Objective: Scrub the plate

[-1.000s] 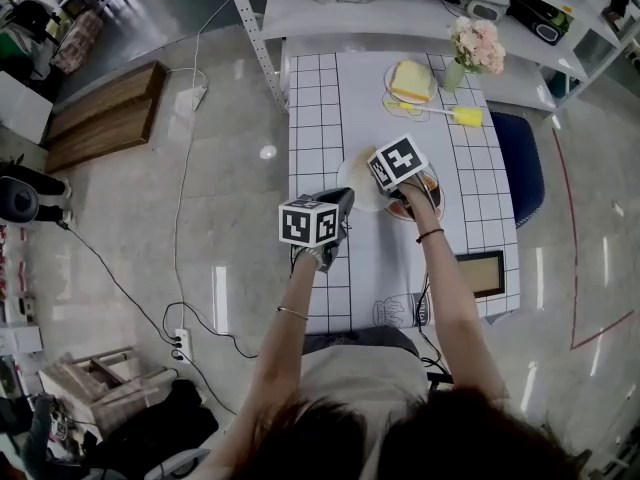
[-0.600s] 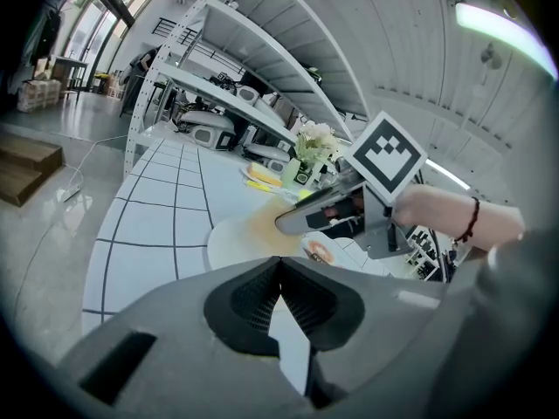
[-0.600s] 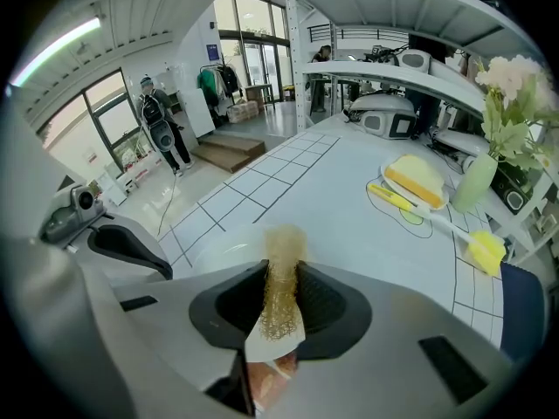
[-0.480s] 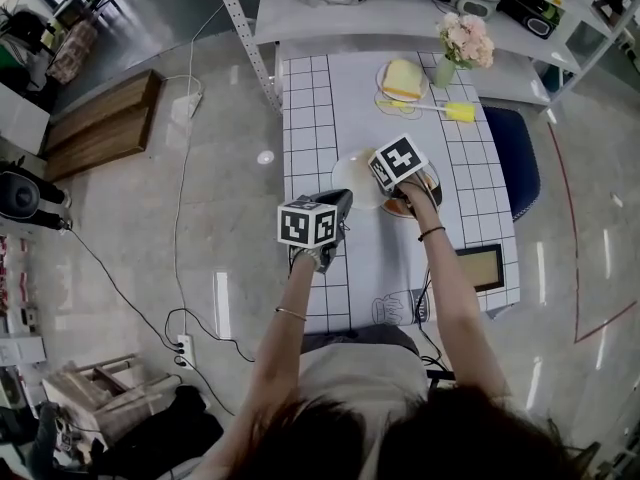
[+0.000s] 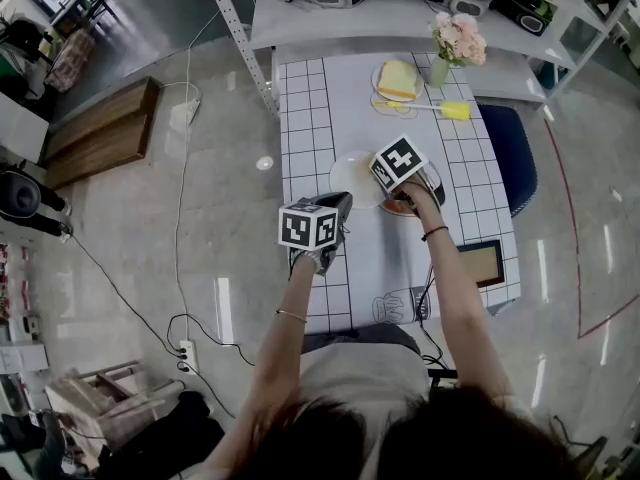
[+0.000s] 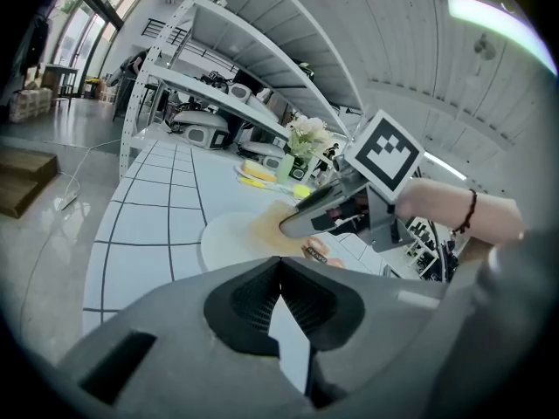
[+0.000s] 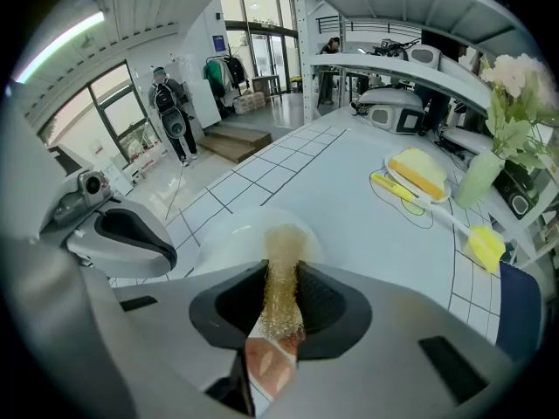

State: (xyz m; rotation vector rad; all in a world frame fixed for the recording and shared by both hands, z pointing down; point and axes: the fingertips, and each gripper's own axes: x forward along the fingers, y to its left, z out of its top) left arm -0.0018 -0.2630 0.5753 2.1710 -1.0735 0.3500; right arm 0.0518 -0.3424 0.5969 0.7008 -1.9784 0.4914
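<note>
Plate [image 7: 223, 238] just beyond right gripper's [image 7: 281, 273] jaws — scourer [image 7: 285, 243] clamped between them.

The left claw [image 6: 279, 264] and right claw [image 7: 279, 273] are grey moulded shells with black ribbed pads [image 6: 249, 299]. Each carries a white cube [image 5: 308, 226] with black square markers. The person wears a pale top [image 5: 365, 368], a thin bangle [image 5: 290, 314] and a dark wristband [image 5: 430, 234].

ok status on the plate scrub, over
Right gripper shut on gold scouring pad, pad against white plate. Left gripper shut, empty, beside plate. Reddish bowl close by, under right gripper.
</note>
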